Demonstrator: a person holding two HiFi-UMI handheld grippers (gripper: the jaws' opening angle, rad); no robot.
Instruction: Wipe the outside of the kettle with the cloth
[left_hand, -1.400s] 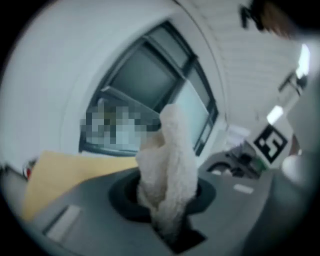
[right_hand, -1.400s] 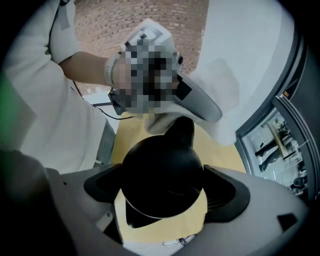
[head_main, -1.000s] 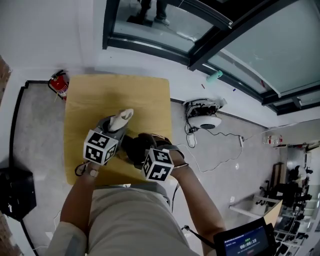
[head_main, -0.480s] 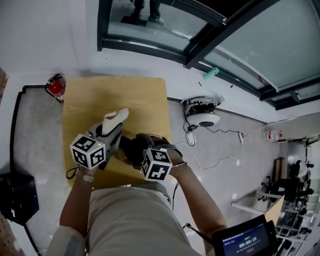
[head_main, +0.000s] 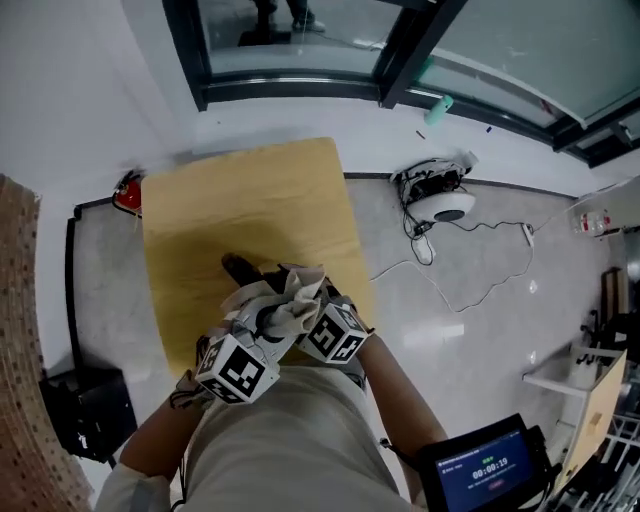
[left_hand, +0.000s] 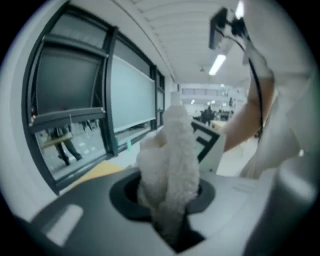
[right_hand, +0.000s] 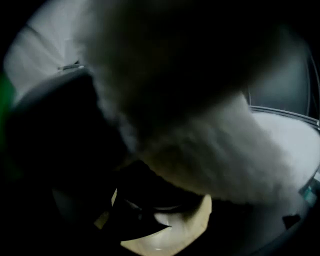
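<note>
Kettle (head_main: 243, 270) stands on the wooden surface (head_main: 200, 220), its dark body mostly under the white cloth (head_main: 292, 298). Left gripper (head_main: 270, 318) is clamped on the cloth, which lies on the kettle's near side. Right gripper (head_main: 318, 318) sits close alongside; its dark, cloth-covered view does not show how its jaws stand

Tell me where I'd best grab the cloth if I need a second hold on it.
Probably the free bunched end of the cloth, approached from beyond its tip, facing the left gripper. It sticks out as a thick roll past those jaws, which already pinch its base, so only the far end is open to grip.
</note>
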